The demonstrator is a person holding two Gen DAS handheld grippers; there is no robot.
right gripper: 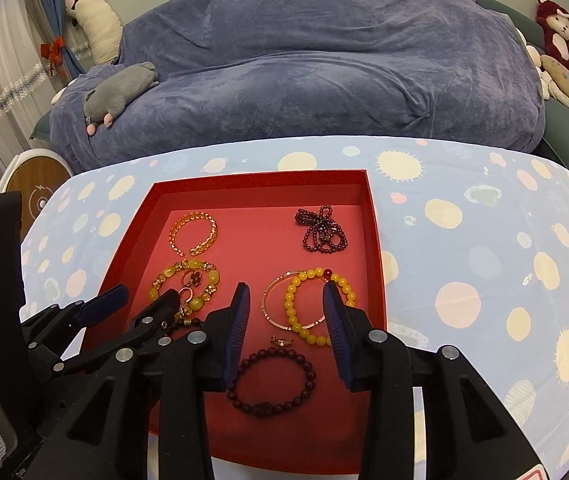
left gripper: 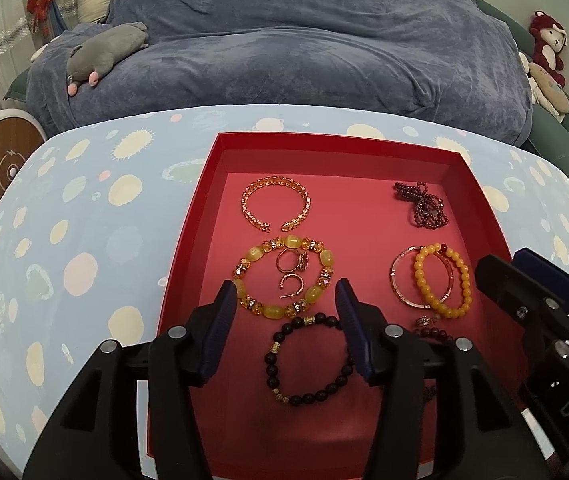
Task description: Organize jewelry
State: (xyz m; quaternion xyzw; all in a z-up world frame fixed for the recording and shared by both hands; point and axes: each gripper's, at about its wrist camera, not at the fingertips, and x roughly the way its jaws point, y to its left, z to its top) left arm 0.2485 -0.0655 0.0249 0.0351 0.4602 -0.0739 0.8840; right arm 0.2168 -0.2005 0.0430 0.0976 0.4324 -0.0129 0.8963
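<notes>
- Desk (left gripper: 84, 208) under spotted blue cloth, carrying red tray (left gripper: 480, 200) of bracelets.
- Left hand-held gripper (left gripper: 284, 300): released, above dark bead bracelet (left gripper: 308, 360).
- Right hand-held gripper (right gripper: 286, 300): released, empty.

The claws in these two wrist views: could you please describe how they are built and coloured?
Both look alike. The left claw has two black plastic arms with round silver bolt heads, each ending in a dark blue, ribbed finger pad. The right claw is the same: black frame, silver bolts, blue ribbed pads. Pale lettering shows on the right one's body in the left view, too cropped to read. No cables, hands or sleeves show.
</notes>
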